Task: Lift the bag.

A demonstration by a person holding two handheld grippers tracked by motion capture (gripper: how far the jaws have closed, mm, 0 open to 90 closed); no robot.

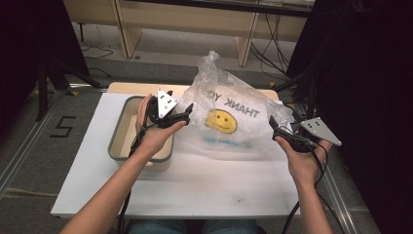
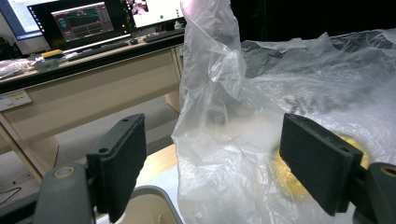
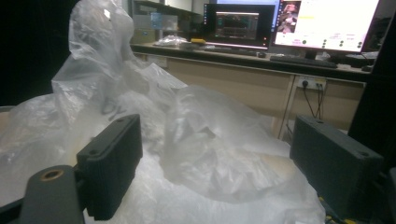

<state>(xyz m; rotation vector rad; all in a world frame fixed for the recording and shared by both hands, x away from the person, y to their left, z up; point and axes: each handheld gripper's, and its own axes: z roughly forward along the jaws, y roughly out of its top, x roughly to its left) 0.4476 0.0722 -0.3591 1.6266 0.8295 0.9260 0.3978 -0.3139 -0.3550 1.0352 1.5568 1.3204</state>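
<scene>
1. Plastic bag (image 1: pixel 226 114) sits puffed up near the table's (image 1: pixel 204 187) far edge, right of the tub (image 1: pixel 118 127) at the left edge
2. Left gripper (image 1: pixel 187 111) released, film between the jaws, unpinched; right gripper (image 1: pixel 273 124) released at the bag's right side, jaws spread wide
3. Risk: thin slick film slides off the pads or tears when pulled
4. Bag crinkly, translucent, shapeless; tub rigid, rounded, beige
</scene>
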